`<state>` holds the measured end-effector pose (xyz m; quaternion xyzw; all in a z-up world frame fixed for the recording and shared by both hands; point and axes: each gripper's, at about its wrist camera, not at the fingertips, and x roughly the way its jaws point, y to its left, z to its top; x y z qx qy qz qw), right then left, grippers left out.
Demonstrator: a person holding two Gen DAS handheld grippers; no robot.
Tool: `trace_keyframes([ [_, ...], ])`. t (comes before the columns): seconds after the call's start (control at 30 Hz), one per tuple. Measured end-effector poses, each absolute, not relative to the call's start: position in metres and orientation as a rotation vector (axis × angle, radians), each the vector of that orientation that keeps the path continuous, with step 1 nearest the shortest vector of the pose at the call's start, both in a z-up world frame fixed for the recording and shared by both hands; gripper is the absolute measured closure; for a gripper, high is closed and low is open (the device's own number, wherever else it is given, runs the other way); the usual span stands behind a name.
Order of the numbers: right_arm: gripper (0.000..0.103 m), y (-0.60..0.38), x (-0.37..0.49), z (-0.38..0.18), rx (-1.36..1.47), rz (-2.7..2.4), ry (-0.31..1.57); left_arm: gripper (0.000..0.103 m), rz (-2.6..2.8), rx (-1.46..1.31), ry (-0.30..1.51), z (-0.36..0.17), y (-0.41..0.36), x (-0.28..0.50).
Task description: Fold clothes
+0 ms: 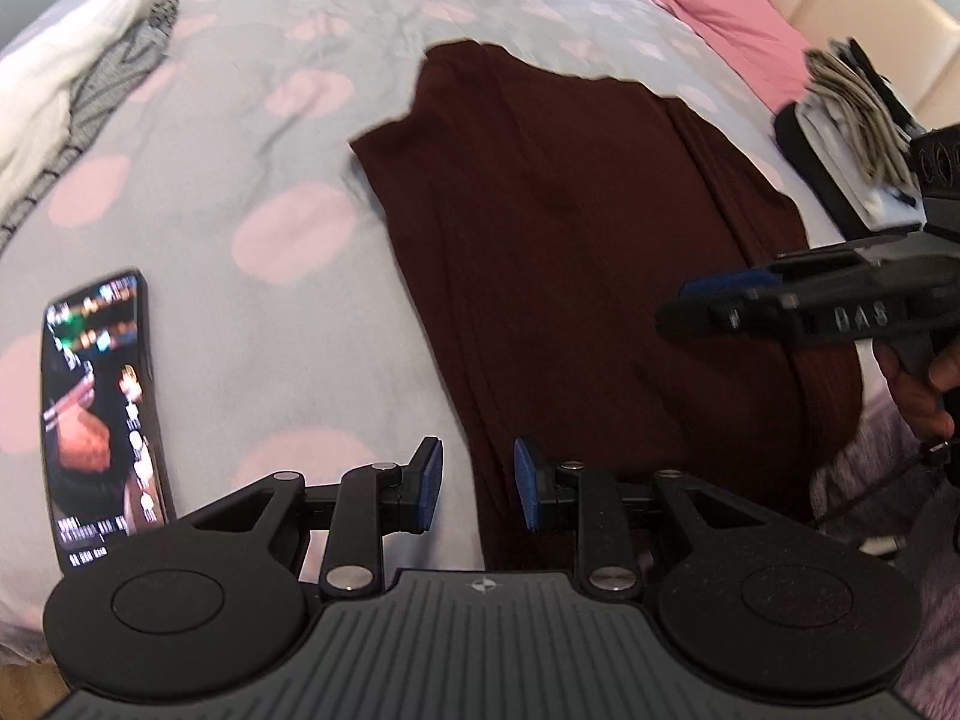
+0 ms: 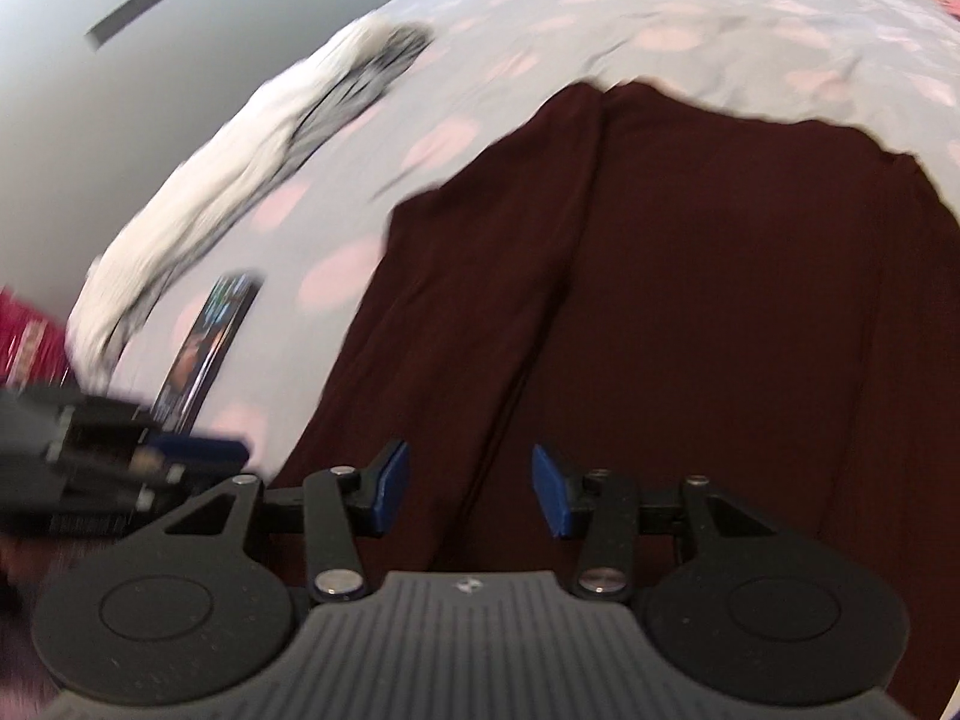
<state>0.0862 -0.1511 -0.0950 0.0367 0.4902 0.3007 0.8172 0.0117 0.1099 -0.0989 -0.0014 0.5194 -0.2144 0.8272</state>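
A dark maroon garment (image 1: 570, 228) lies partly folded on the grey bedspread with pink spots (image 1: 240, 150); it also fills the right wrist view (image 2: 690, 300). My left gripper (image 1: 478, 483) is open and empty, hovering at the garment's near left edge. My right gripper (image 2: 471, 489) is open and empty above the garment's near part. The right gripper also shows at the right of the left wrist view (image 1: 684, 306), over the garment's right side; the left gripper shows blurred at the lower left of the right wrist view (image 2: 228, 456).
A lit phone (image 1: 102, 414) lies on the bed to the left of the garment. A white and grey patterned pile of clothes (image 1: 72, 108) lies at the far left. A stack of folded items (image 1: 852, 126) sits at the right by a pink pillow (image 1: 726, 18).
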Motion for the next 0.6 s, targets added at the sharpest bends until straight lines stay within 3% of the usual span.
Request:
trace_keyframes([
  [0.27,0.067,-0.133,0.042,-0.112,-0.007,0.728,1.111,0.08,-0.505,0.03,1.071,-0.102,0.099,0.003],
  [0.3,0.075,-0.131,0.038,-0.114,-0.016,0.728,1.116,0.081,-0.51,0.03,1.065,-0.101,0.099,0.003],
  [0.5,0.096,-0.138,0.04,-0.111,0.041,0.73,1.091,0.103,-0.542,0.029,1.026,-0.094,0.101,0.001],
  [0.6,0.098,-0.142,0.035,-0.101,0.036,0.761,1.071,0.103,-0.564,0.021,1.002,-0.087,0.109,-0.002],
])
